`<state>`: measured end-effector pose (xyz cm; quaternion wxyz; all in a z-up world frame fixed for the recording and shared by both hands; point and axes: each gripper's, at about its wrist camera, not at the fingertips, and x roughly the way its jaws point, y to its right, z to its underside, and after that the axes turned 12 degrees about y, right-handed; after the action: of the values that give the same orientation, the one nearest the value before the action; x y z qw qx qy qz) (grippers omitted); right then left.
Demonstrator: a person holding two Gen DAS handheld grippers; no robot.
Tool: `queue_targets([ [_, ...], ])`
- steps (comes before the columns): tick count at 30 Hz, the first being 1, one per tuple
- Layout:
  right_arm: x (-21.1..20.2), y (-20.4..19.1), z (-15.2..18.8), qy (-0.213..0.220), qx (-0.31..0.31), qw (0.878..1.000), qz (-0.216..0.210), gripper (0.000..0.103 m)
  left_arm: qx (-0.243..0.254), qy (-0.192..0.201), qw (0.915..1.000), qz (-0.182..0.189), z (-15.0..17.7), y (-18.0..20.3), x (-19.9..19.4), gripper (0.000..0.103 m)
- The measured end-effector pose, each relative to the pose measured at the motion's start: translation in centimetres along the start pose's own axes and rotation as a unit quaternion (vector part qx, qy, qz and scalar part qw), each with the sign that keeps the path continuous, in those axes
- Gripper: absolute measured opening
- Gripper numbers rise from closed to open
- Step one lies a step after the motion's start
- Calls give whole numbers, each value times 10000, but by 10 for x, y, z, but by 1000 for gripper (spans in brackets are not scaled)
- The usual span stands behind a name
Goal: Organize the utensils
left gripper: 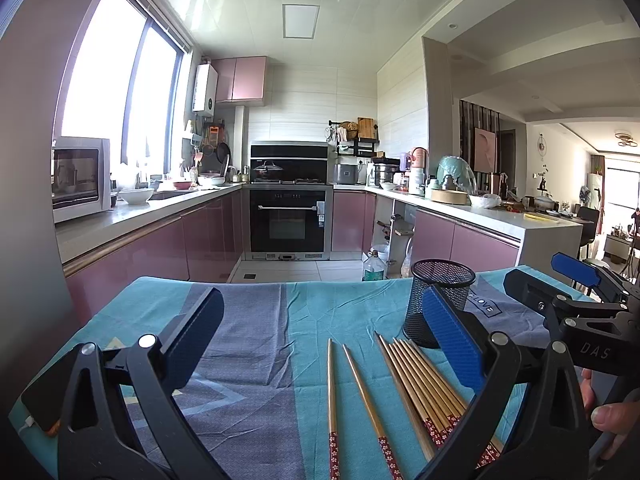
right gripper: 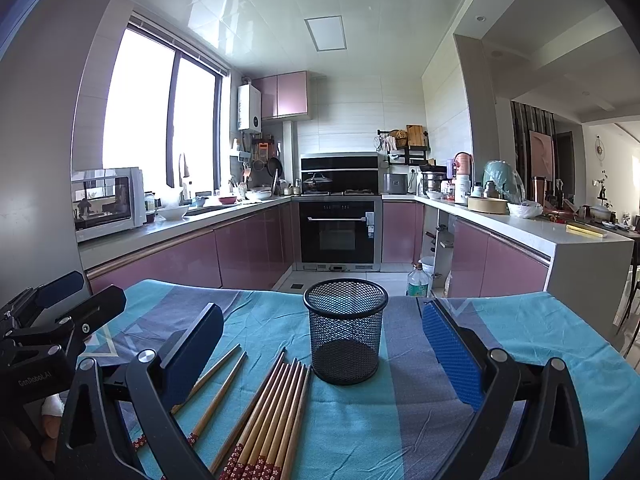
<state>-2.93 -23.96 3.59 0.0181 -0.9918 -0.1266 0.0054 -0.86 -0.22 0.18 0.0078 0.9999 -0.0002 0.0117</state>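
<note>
Several wooden chopsticks with red flowered ends lie in a bundle (right gripper: 272, 412) on the blue cloth, with two loose chopsticks (right gripper: 216, 392) to their left. In the left wrist view the bundle (left gripper: 420, 384) and the two loose chopsticks (left gripper: 352, 396) lie between my fingers. A black mesh cup (right gripper: 345, 330) stands upright and empty just beyond the bundle; it also shows in the left wrist view (left gripper: 438, 300). My left gripper (left gripper: 320, 336) is open and empty above the chopsticks. My right gripper (right gripper: 320, 344) is open and empty, its jaws standing either side of the cup.
The table is covered by a blue and grey cloth (right gripper: 500, 344). Its far edge (left gripper: 280, 280) drops to the kitchen floor, where a plastic bottle (right gripper: 418, 280) stands. Pink cabinets and an oven (right gripper: 340, 232) lie beyond. The right gripper shows at the right in the left wrist view (left gripper: 568, 292).
</note>
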Motion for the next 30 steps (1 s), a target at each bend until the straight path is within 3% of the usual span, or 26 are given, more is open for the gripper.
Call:
queue_targets([
  [30, 1, -1, 1, 19, -3, 10000, -1, 96, -21, -18, 10000, 11, 0, 0, 0, 98],
])
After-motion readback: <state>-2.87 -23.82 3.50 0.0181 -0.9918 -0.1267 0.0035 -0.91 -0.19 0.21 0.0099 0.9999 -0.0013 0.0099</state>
